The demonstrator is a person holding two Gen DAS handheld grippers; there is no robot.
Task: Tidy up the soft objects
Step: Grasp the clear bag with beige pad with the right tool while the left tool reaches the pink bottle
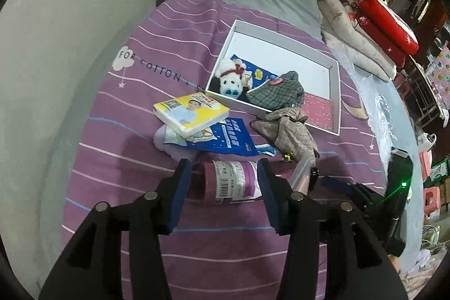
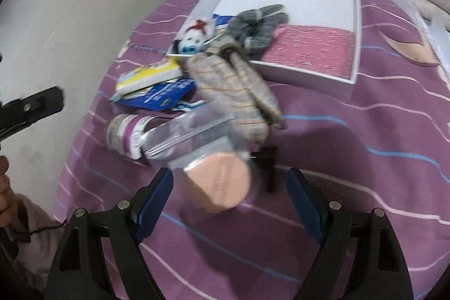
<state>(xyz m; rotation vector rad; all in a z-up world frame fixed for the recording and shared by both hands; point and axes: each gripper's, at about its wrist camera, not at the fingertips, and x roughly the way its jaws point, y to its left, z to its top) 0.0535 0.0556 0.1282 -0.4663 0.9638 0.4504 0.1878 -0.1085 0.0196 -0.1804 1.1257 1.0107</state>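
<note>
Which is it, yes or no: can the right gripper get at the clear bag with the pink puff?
Probably yes: the right gripper is open, and the bagged pink puff lies uncovered just ahead of its fingers.

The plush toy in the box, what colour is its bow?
Red, on the plush toy; clearest in the left wrist view.

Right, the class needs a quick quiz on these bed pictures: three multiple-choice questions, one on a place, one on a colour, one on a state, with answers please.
1. Where is the plush toy?
A) in the white box
B) on the floor
C) under the sheet

2. What colour is the pack lying on the blue packet?
A) green
B) yellow
C) black

3. How is the white box?
A) lidded
B) overturned
C) open on top

Answers:
1 A, it sits in the box's near corner.
2 B, its wrapper is yellow.
3 C, its contents show from above.
</note>
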